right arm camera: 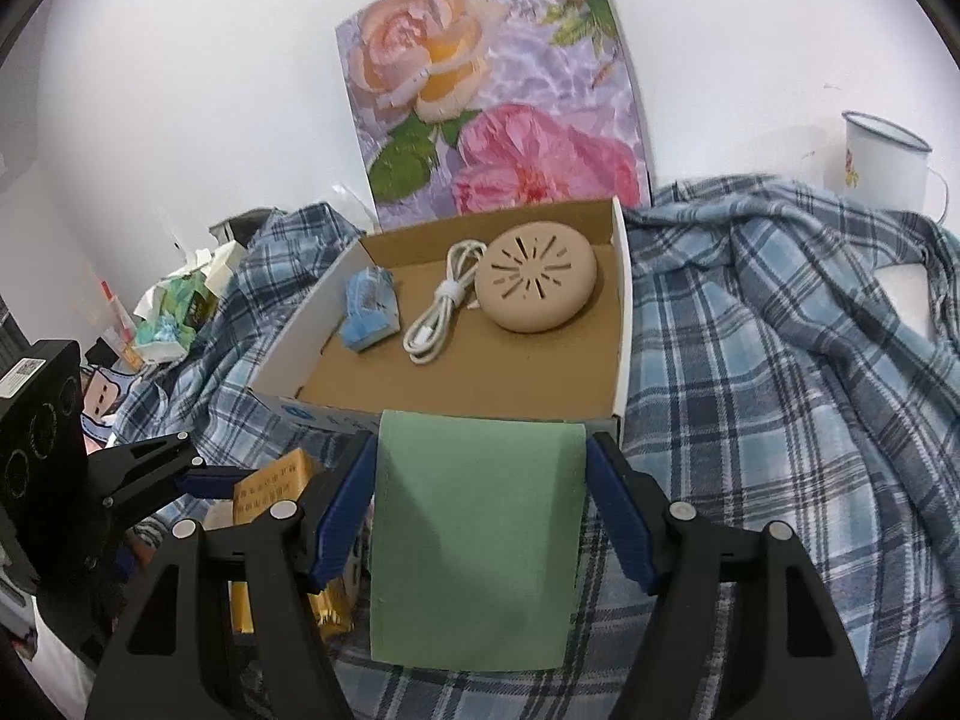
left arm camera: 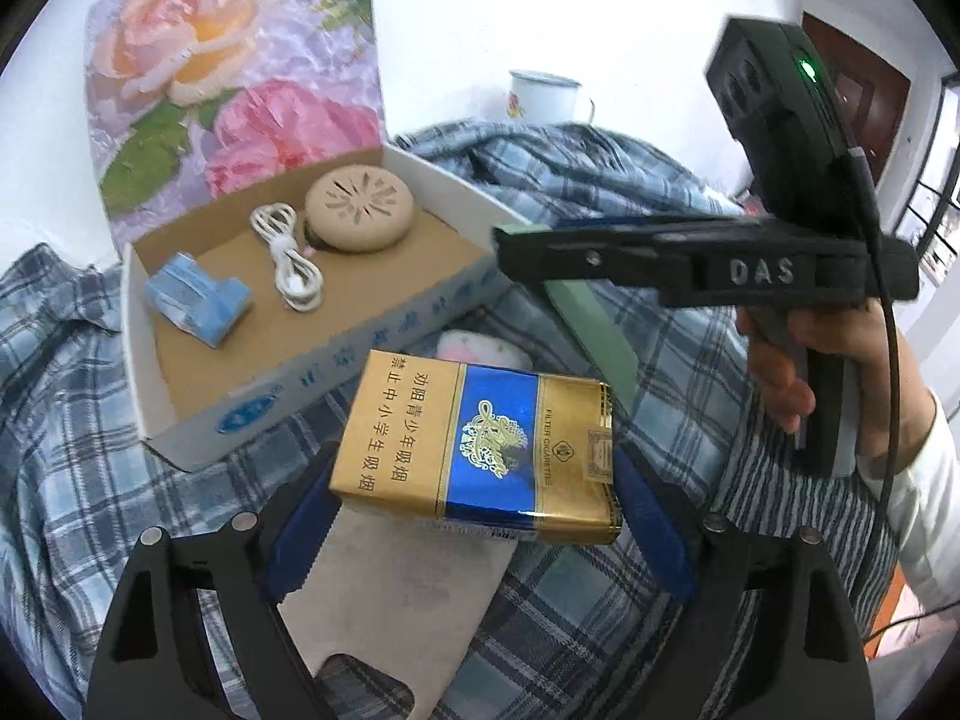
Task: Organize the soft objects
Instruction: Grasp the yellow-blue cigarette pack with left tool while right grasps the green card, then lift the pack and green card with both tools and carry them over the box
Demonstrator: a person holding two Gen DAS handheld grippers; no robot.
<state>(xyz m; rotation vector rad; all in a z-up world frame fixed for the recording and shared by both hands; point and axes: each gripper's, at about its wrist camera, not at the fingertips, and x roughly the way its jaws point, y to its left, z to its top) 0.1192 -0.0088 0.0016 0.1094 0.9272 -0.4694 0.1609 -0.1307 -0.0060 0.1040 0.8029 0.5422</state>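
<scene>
My left gripper (left arm camera: 474,480) is shut on a gold-and-blue cigarette pack (left arm camera: 480,444), its blue pads pressing on the pack's two ends. Under the pack a beige soft phone case (left arm camera: 396,600) lies on the plaid cloth (left arm camera: 570,618). My right gripper (right arm camera: 480,450) is shut on a green soft case (right arm camera: 474,540), which hangs flat between its pads just in front of the open cardboard box (right arm camera: 621,312). The box holds a blue tissue pack (right arm camera: 369,312), a coiled white cable (right arm camera: 438,312) and a round beige disc (right arm camera: 540,276). A hand carries the right gripper (left arm camera: 510,252) to the right of the box.
The box's floral lid (right arm camera: 498,102) stands upright against the white wall. A crumpled plaid shirt (right arm camera: 780,330) covers the surface around the box. A white enamel mug (right arm camera: 876,162) stands at the back right. A pink-white soft item (left arm camera: 474,348) lies by the box front. Clutter (right arm camera: 174,312) sits at the left.
</scene>
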